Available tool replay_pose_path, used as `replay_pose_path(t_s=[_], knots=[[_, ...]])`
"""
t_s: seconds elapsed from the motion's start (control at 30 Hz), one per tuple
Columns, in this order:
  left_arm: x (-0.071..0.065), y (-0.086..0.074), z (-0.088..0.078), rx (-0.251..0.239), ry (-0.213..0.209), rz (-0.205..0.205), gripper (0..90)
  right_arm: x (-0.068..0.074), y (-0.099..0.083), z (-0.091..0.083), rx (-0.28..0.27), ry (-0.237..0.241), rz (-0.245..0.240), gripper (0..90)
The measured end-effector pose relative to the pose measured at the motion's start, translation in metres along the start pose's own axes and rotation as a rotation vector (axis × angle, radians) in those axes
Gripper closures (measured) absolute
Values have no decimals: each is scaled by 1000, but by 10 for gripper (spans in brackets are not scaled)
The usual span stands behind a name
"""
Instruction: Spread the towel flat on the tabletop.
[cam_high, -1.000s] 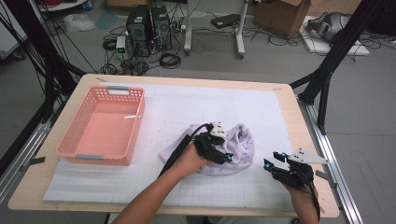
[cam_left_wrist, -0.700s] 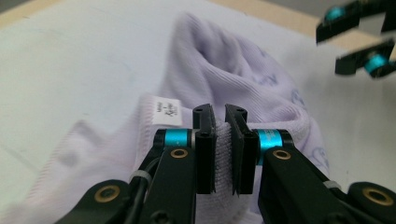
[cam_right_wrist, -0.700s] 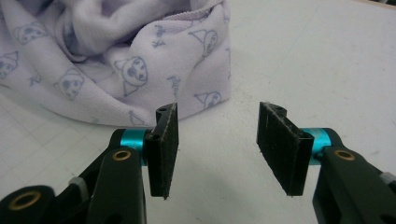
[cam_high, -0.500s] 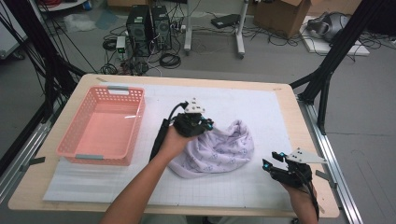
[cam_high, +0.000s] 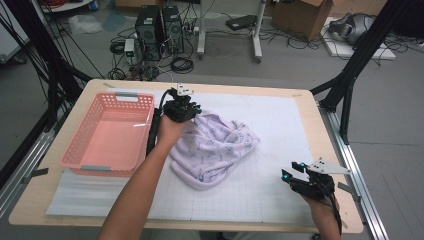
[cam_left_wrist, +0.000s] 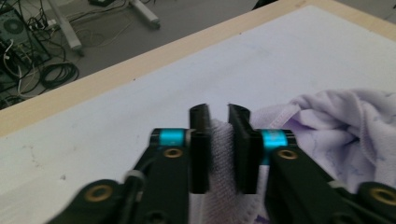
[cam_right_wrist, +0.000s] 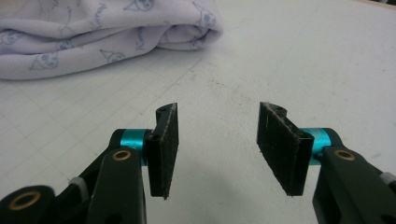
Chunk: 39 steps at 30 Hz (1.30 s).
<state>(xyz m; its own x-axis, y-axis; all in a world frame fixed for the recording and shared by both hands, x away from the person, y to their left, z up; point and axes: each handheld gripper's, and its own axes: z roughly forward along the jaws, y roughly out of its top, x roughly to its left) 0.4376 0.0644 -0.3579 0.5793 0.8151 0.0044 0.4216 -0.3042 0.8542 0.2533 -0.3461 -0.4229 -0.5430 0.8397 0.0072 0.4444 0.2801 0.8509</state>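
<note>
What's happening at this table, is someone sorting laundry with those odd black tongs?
A person works a black two-jaw gripper in each hand. The left gripper has a fold of the pale lilac printed cloth garment between its jaws at the garment's far edge, beside the pink plastic basket; its jaws have just been opening a little. The right gripper hangs open with nothing in it over the white gridded mat, near the table's right front corner. The basket holds nothing yet.

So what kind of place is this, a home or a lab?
Most likely a lab or recording workshop: computer towers and loose cables on the floor, black frame struts around a wooden table covered with a gridded mat.
</note>
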Motion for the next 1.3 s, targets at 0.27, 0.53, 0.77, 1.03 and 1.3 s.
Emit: replay_pose_path(t_s=[0.27, 0.53, 0.77, 1.03, 1.3], knots=[[-34, -3, -7, -10, -161, 55, 508, 2, 1, 1, 0, 2, -5, 481], [-64, -29, 1, 78, -356, 100, 643, 3, 1, -2, -3, -1, -2, 478], [-81, -51, 17, 214, -382, 148, 526, 3, 0, 1, 1, 6, -7, 477], [-95, -62, 27, 300, -417, 226, 784, 7, 0, 6, 17, 18, -11, 469], [-64, -37, -15, -72, -453, -44, 800, 9, 1, 11, 24, 27, -14, 469]])
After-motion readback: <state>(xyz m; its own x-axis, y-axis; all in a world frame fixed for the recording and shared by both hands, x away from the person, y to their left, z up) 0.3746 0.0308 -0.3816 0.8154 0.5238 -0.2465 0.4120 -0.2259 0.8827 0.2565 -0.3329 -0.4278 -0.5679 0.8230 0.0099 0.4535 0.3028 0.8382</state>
